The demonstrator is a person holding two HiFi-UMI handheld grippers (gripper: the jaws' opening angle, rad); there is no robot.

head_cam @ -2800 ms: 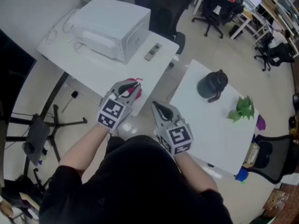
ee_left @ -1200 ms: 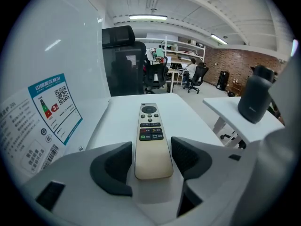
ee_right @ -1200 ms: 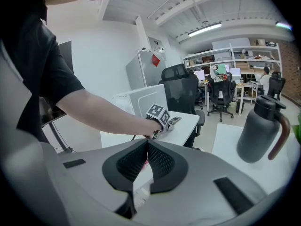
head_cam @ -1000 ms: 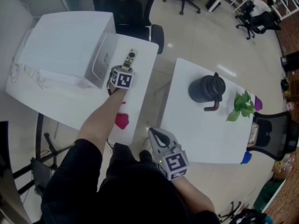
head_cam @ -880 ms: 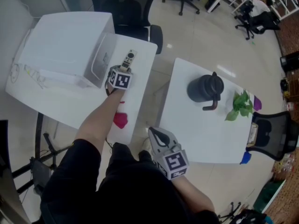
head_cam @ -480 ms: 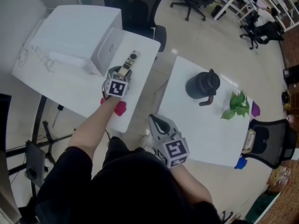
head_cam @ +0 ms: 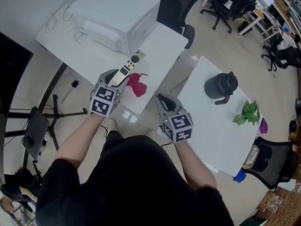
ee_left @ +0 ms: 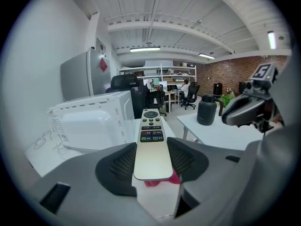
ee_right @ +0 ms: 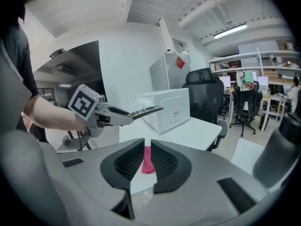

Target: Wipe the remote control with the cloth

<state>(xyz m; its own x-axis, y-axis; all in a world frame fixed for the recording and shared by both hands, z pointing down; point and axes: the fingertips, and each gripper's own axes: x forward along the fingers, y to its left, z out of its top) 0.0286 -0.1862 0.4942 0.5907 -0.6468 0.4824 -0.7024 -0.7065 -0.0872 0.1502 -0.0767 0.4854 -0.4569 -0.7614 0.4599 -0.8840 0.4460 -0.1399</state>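
The left gripper (head_cam: 114,77) clasps a slim silver remote control (head_cam: 129,66), seemingly just over the crumpled pink cloth (head_cam: 137,84), while the right gripper (head_cam: 162,100), empty, has just been opening its jaws.

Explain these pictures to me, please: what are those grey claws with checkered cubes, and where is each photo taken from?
No robot here: a person holds a two-jaw gripper in each hand; the patterned cubes are part of them. One picture comes from a camera on the person's head, looking down; the other two from cameras riding on each gripper, looking along its jaws. The left gripper is clamped on the remote control, held in the air over the white table. The pink cloth lies on that table, which also bears a white boxy appliance. The right gripper holds nothing; its jaws have just been opening and stand slightly apart.
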